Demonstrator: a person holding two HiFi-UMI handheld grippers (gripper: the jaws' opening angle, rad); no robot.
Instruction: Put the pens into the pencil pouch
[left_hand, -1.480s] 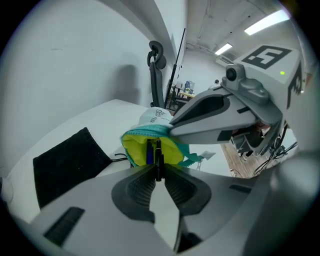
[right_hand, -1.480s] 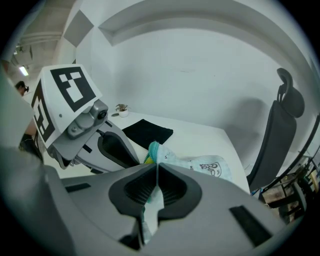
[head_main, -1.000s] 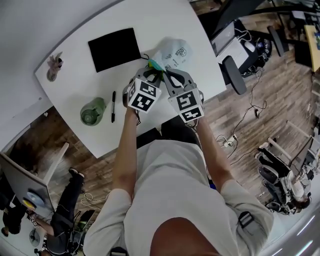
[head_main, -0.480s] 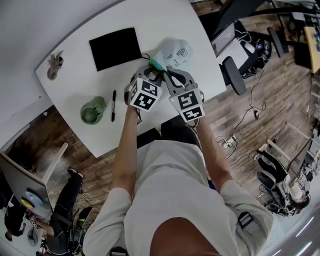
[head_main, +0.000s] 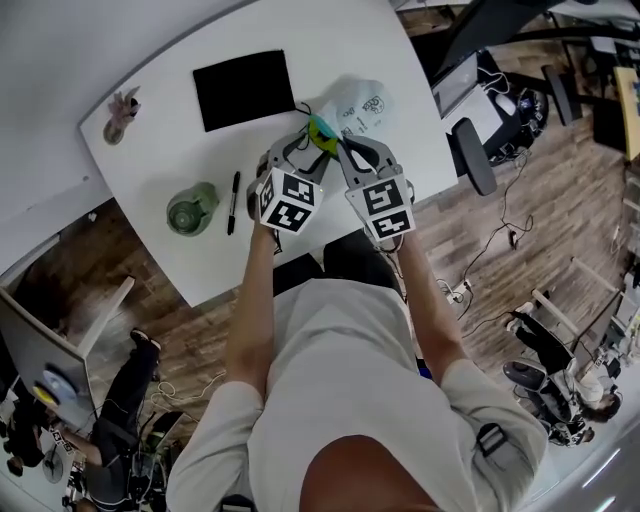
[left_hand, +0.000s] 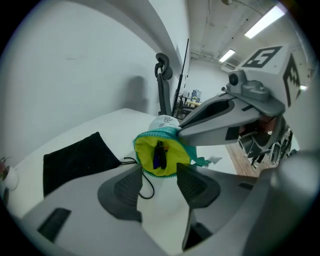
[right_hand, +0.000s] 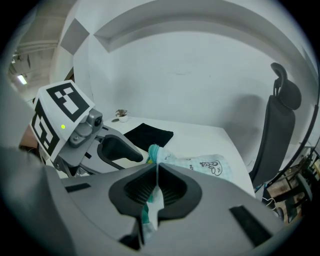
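The pencil pouch (head_main: 357, 104), white with a teal rim, lies on the white table (head_main: 300, 40). My right gripper (right_hand: 156, 186) is shut on its rim and holds the yellow-lined mouth (left_hand: 161, 155) up. Two dark pens (left_hand: 159, 154) stand inside the mouth. My left gripper (left_hand: 160, 184) sits just in front of that mouth. Its jaws have just been opening and nothing is between them. One more black pen (head_main: 233, 201) lies on the table to the left of the left gripper (head_main: 300, 152).
A black drawstring cloth bag (left_hand: 75, 161) lies flat behind and left of the pouch, its cord trailing toward my left jaws. A green round object (head_main: 191, 209) and a small figurine (head_main: 122, 110) sit on the table's left side. An office chair (right_hand: 280, 125) stands at the right.
My left gripper's jaws have spread apart and it has drawn back a little from the pouch mouth. The yellow lining now shows more. The right gripper has stayed put.
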